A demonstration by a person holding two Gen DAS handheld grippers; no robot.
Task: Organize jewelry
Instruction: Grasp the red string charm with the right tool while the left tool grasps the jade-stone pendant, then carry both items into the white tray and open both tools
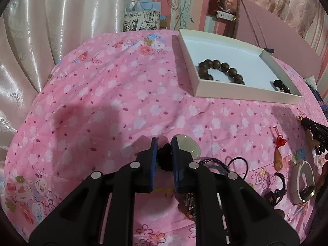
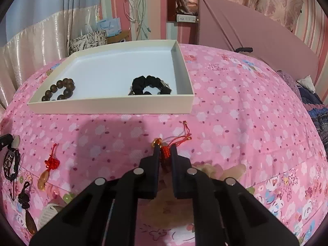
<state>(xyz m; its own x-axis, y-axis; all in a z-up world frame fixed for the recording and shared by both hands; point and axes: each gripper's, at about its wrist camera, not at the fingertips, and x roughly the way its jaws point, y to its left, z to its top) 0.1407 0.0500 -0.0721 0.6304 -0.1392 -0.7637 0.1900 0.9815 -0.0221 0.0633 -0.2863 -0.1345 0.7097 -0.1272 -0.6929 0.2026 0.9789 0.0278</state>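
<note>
My left gripper point(image 1: 164, 141) is shut on a black knotted cord point(image 1: 165, 154); its pale round pendant point(image 1: 189, 146) lies on the pink bedspread just right of the fingers. My right gripper point(image 2: 165, 146) is shut on a red knotted cord point(image 2: 165, 152), whose red tassel strands and gold bead point(image 2: 156, 141) spread past the fingertips. A pale stone point(image 2: 208, 169) shows under the right finger. Farther back stands a shallow white box point(image 1: 235, 95) point(image 2: 110, 106). Inside it lie a brown wooden bead bracelet point(image 1: 222, 69) point(image 2: 59, 90) and a black ruffled bracelet point(image 2: 151, 86) point(image 1: 281, 86).
More pieces lie loose on the flowered bedspread point(image 1: 102, 102): an amber pendant on a red knot point(image 1: 278, 155) point(image 2: 46, 174), a watch with a pale strap point(image 1: 303, 182), a dark pendant on black cord point(image 2: 25, 205). A pink board point(image 2: 256, 41) leans behind the box; curtains hang at the left.
</note>
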